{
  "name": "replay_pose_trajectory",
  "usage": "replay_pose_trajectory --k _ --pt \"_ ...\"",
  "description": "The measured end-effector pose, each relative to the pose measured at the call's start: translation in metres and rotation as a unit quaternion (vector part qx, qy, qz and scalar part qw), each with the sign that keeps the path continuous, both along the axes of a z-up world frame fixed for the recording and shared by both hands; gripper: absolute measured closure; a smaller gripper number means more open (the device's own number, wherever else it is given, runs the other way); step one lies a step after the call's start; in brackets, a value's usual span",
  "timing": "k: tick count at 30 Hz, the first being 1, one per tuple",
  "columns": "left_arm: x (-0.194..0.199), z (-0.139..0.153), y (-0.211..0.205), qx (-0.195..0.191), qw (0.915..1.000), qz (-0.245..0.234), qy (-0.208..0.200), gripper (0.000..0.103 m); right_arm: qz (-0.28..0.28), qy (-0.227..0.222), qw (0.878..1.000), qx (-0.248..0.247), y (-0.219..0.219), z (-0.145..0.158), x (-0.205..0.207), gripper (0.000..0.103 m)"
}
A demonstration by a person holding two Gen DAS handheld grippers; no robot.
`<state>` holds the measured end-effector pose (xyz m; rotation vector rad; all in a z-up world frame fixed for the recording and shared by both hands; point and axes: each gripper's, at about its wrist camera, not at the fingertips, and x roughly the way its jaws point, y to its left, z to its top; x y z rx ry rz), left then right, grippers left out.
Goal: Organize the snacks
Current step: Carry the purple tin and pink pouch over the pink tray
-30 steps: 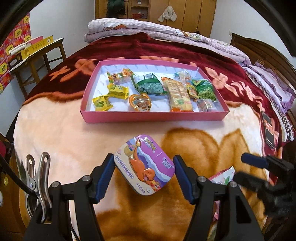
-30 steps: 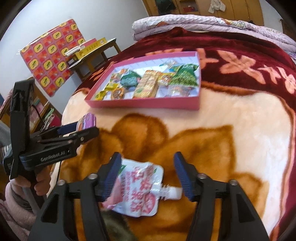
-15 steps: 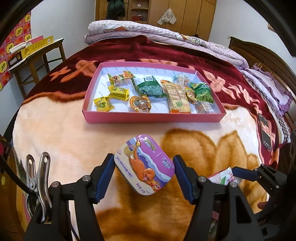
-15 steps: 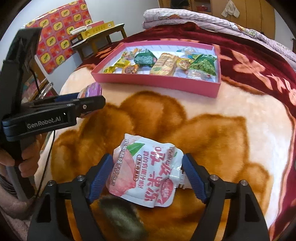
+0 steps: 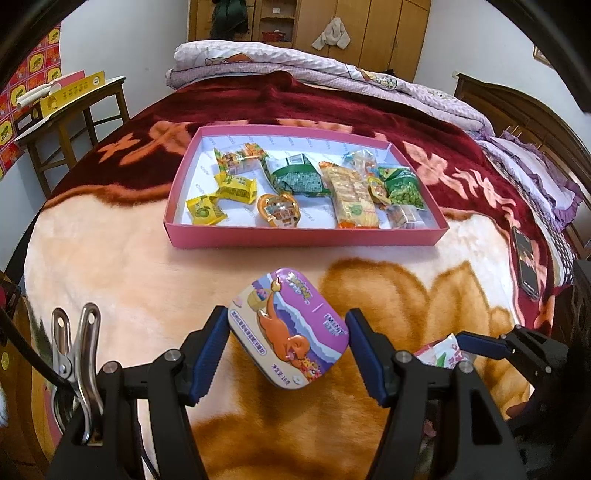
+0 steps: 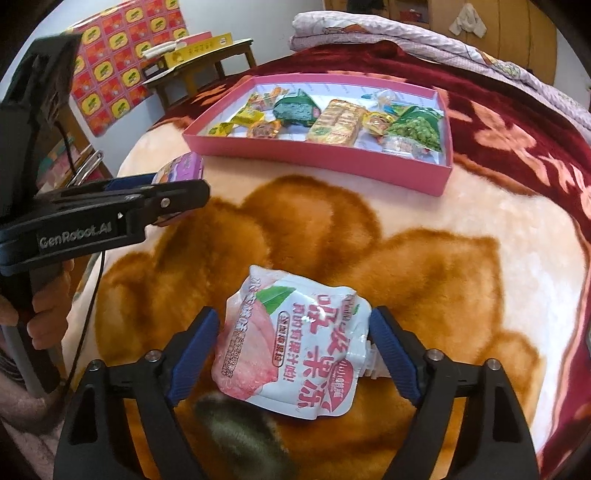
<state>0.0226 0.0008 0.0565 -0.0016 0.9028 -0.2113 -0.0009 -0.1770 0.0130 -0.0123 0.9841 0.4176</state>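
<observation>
1 tin (image 5: 288, 328), 1 pouch (image 6: 291, 343), 1 tray (image 5: 303, 236).

Bed w/ plush blanket (image 5: 110, 258), wooden wardrobe (image 5: 369, 33) behind, small wood table (image 5: 74, 107) by white wall

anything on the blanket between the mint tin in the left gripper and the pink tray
Nothing visible. Only bare blanket lies between the mint tin in the left gripper and the pink tray's near wall.
</observation>
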Motion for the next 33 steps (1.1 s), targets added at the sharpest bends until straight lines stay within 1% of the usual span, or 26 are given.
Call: replay_pose_trajectory --k 2,7,13,27,33 --pt "0.0 0.002 0.0 -0.001 1.0 0.001 -0.002 0.035 -0.002 0.005 1.0 0.01 -0.004 0.0 0.002 0.024" --pt "-0.001 0.008 0.0 -0.003 1.0 0.003 -0.007 0.035 -0.003 -0.002 1.0 0.023 -0.006 0.005 0.0 0.024" --pt "0.002 0.018 0.004 0.0 0.9998 0.003 -0.02 0.035 0.002 -0.024 0.999 0.025 -0.008 0.022 0.001 0.024" --pt "0.025 0.046 0.004 0.019 0.9984 -0.002 -0.054 0.035 0.006 -0.06 0.998 0.024 -0.008 0.053 0.03 0.024" --pt "0.038 0.052 0.002 0.022 0.9979 -0.005 -0.061 0.035 -0.009 -0.078 0.996 0.041 -0.016 0.063 0.05 0.024"
